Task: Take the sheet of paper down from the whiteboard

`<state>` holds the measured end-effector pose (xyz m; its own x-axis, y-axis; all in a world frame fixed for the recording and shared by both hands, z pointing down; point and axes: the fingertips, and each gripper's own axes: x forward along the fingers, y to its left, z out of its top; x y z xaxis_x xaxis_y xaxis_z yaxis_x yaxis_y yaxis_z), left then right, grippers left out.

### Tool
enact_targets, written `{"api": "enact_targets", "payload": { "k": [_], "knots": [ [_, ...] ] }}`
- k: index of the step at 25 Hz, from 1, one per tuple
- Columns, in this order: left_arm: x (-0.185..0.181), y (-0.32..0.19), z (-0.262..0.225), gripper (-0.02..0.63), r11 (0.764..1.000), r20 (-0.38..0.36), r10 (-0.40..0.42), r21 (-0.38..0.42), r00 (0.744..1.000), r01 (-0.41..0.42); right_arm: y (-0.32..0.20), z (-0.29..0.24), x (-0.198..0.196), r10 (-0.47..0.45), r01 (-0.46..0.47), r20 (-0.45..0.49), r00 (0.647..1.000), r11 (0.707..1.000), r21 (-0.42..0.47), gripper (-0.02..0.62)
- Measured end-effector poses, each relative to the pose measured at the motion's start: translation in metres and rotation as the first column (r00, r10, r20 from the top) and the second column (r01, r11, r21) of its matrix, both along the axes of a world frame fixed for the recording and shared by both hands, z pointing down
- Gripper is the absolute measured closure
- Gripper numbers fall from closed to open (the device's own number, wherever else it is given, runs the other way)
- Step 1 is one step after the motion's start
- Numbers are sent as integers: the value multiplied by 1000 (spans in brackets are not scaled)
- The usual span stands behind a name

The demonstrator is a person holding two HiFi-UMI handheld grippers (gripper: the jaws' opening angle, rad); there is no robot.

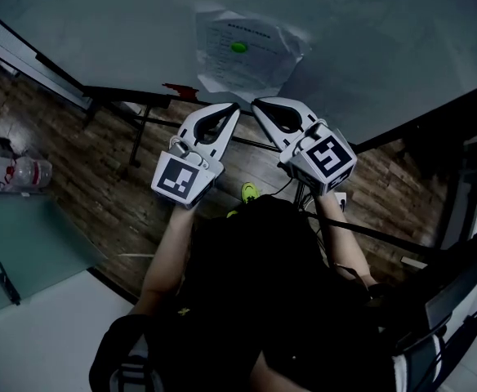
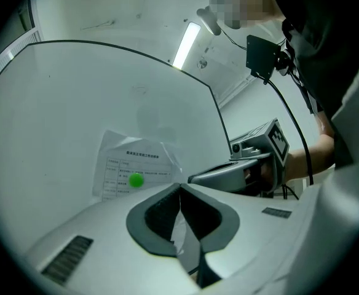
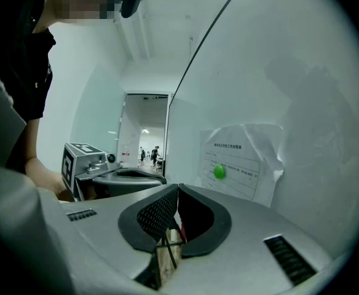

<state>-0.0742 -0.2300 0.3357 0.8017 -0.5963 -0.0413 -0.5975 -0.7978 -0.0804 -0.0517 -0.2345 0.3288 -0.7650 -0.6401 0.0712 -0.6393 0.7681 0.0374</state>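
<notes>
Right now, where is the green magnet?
Head view, top centre: the magnet sits on the paper on the whiteboard, just beyond the left tongs and right tongs.

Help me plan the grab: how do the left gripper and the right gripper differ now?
In the head view the left gripper slants up to the right, the right gripper up to the left, so their tips nearly meet. The left gripper's marker cube sits lower in the picture than the right gripper's. Both are shut, empty, and point at the sheet of paper, pinned to the whiteboard by a green magnet, without touching it.
</notes>
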Motion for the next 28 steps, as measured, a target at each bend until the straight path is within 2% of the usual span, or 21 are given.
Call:
{"api": "enact_targets", "payload": {
  "k": [11, 19, 28],
  "knots": [
    [14, -42, -10, 577, 999, 19, -23, 32, 1000, 22, -31, -2, 16, 5, -5, -1, 1000, 1000, -4, 576],
    [17, -72, -16, 557, 995, 34, -70, 68, 997, 67, -43, 1, 24, -2, 2, -16, 1000, 1000, -15, 545],
    [17, -92, -19, 480, 978, 98, -174, 137, 980, 160, -47, 4, 30, -26, 26, -25, 999, 999, -24, 517]
  ]
}}
